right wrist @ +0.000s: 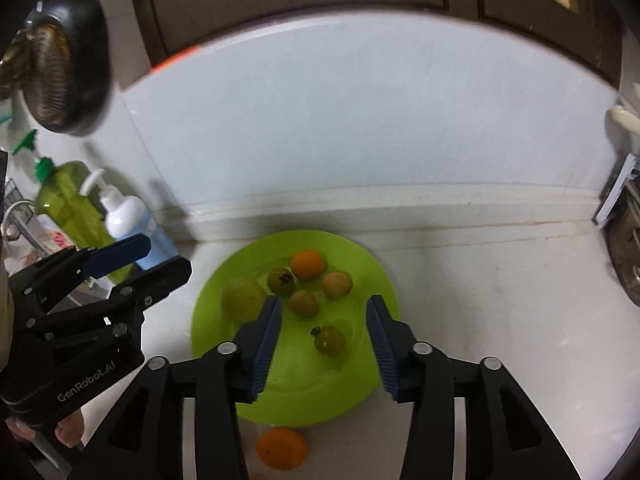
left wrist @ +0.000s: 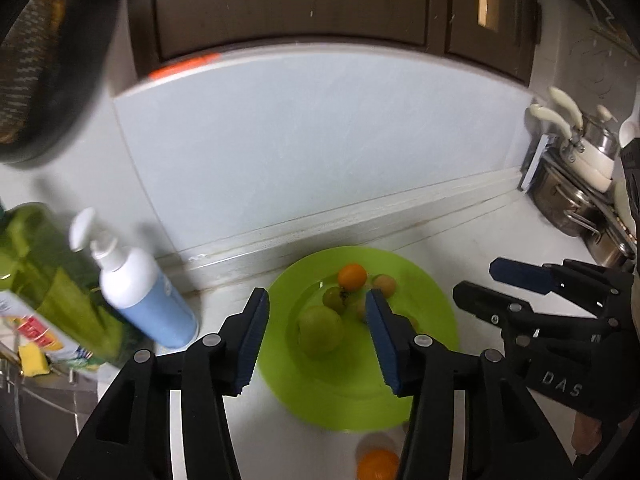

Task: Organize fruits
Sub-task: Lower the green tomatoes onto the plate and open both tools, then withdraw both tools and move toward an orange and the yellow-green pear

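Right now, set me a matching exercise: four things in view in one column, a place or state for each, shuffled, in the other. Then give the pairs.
Things
1. large orange fruit
2. big pale green fruit
3. pump bottle
4. right hand-held gripper

Places or states
A. open, above the green plate
B. on the counter, off the plate's near edge
C. on the plate, at its left side
D. by the wall, left of the plate

Pairs: 1-B, 2-C, 3-D, 4-A

right gripper (left wrist: 476, 284): "DAS" | left gripper (right wrist: 164, 258): "GenRobot.AI"
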A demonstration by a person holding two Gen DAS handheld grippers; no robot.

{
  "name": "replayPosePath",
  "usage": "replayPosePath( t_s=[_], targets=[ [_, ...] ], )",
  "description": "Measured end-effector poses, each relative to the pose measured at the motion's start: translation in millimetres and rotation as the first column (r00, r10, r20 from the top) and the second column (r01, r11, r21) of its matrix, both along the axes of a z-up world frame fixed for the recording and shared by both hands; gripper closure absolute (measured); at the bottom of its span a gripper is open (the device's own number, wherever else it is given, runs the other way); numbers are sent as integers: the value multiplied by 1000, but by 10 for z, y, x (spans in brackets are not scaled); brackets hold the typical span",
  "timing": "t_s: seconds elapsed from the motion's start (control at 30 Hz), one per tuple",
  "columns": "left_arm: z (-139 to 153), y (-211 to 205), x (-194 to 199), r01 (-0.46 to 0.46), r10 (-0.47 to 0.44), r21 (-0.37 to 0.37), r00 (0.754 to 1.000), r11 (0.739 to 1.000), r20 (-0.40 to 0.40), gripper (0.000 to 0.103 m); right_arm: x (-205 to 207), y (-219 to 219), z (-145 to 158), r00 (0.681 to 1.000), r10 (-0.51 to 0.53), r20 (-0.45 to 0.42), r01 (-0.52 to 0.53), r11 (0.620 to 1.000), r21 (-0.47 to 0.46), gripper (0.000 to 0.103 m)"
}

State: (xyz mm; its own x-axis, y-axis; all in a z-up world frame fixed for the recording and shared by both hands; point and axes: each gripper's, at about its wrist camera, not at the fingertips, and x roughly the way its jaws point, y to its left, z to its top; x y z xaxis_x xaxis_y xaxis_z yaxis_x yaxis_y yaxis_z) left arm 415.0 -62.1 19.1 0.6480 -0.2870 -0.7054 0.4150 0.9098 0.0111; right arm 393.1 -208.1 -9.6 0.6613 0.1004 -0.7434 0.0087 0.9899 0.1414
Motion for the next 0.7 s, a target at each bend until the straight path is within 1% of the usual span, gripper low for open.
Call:
replayPosePath(
  t_s=[0.2, 0.33, 0.43, 0.57, 0.63, 0.7],
  targets=[
    [164, 111, -348, -19, 20, -12, 999, 1000, 43, 48, -352, 16, 215, 998, 1, 68, 0, 1000, -13, 57],
    [238, 184, -567, -25, 26, -22, 998, 999, 63, 47, -565, 34, 312, 995, 0, 100, 2, 1000, -16, 57],
    [304, 210, -731, -27, 29, -26, 996, 999, 83, 45, -724, 56, 367, 993, -2, 121, 4, 1000, -14, 51],
    [368, 252, -926, -23, 26, -29, 994, 999, 106, 41, -921, 98, 404, 990, -3, 141, 6, 1000, -18, 51],
    [379, 267, -1031, -16, 20, -36, 994, 999, 108, 41, -1034, 109, 413, 989, -2, 149, 5, 1000, -20, 51],
    [375, 284, -1122, -8, 13, -40, 994, 999, 106, 39, -1131, 111, 416, 988, -3, 152, 8, 1000, -30, 44]
  ],
)
